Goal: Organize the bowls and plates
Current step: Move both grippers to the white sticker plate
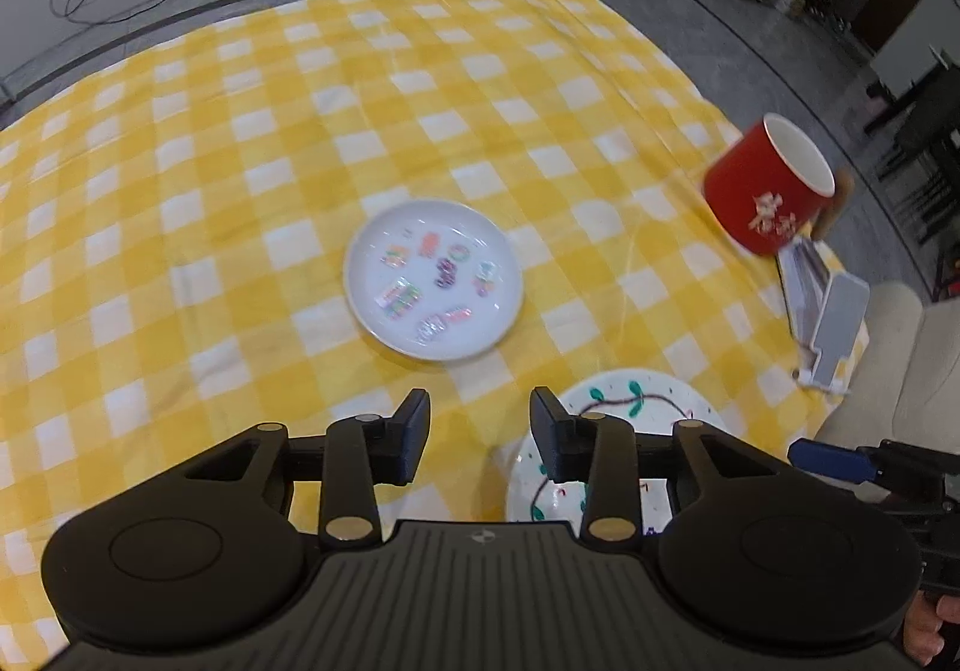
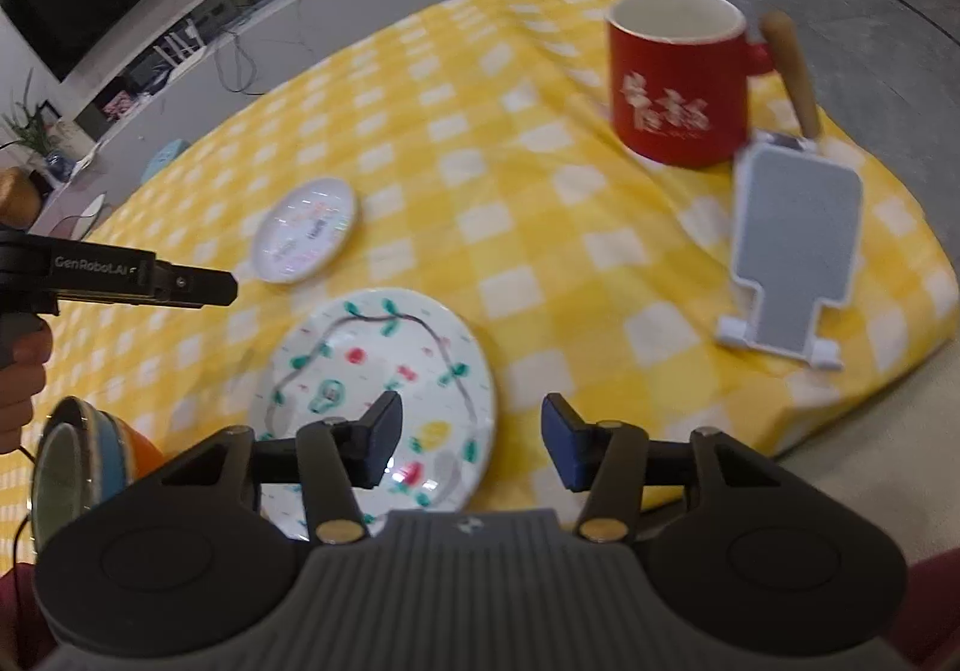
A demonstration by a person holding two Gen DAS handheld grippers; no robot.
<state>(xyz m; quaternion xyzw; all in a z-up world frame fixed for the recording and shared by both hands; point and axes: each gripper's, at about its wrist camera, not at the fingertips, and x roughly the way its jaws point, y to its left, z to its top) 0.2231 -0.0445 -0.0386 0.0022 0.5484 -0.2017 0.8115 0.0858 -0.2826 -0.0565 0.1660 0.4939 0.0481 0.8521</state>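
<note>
A large white plate with green leaf and fruit patterns (image 2: 384, 365) lies flat on the yellow checked tablecloth near the front edge; it also shows under my left gripper's right finger as the patterned plate (image 1: 630, 401). A small white plate with coloured pictures (image 1: 433, 278) lies further back, also seen as the small plate (image 2: 305, 230). Stacked bowls, blue and orange (image 2: 90, 461), stand at the lower left. My left gripper (image 1: 480, 440) is open above the cloth, nothing between its fingers. My right gripper (image 2: 471, 443) is open above the patterned plate's near right rim, holding nothing.
A red mug with white lettering (image 2: 681, 83) stands at the right, a wooden-handled tool (image 2: 792, 71) behind it. A grey and white phone stand (image 2: 792, 251) sits by the table's right edge. The other gripper (image 2: 150, 281) and a hand (image 2: 24, 383) show at left.
</note>
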